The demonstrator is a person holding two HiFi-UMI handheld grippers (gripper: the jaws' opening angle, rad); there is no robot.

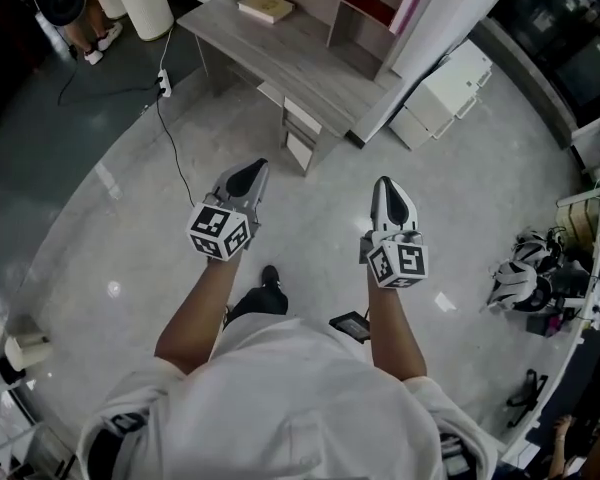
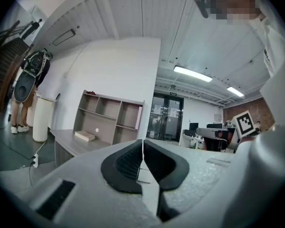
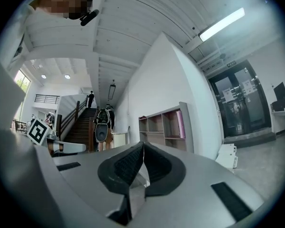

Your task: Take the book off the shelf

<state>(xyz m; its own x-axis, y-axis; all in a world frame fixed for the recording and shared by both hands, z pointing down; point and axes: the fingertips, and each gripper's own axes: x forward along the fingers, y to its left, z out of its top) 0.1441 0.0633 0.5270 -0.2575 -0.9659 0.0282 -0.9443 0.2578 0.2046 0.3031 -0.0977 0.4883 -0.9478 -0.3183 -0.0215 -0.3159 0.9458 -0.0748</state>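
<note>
- Head view: I see both grippers held out over the grey floor [image 1: 110, 218], the left gripper [image 1: 250, 171] and the right gripper [image 1: 385, 184] side by side and well apart. Neither carries anything. Far ahead of both stands the shelf [image 1: 352, 3] on a grey worktop [image 1: 280, 53]. The pink book [image 1: 408, 4] sits in the shelf's right-hand compartment, ahead of the right gripper. Only this view shows my arms and the cable [image 1: 170, 128] trailing over the floor ahead of the left gripper.
- Left gripper view: the left gripper [image 2: 143, 156] has its jaws pressed together on nothing. Beyond its tips, to the left, I see the shelf [image 2: 109, 117], with the pink book [image 2: 139, 117] as a thin strip at its right edge. A tan book [image 2: 84, 136] lies flat on the worktop [image 2: 66, 141]. Glass doors [image 2: 167, 118] stand straight ahead.
- Right gripper view: the right gripper [image 3: 143, 158] is likewise closed and empty. The pink book [image 3: 180, 124] stands upright against the right wall of an upper shelf [image 3: 161, 127] compartment, just right of the tips and far off. This view alone shows a staircase [image 3: 83, 125] to the left, and a white cabinet [image 3: 226, 155] on the floor to the right.
</note>
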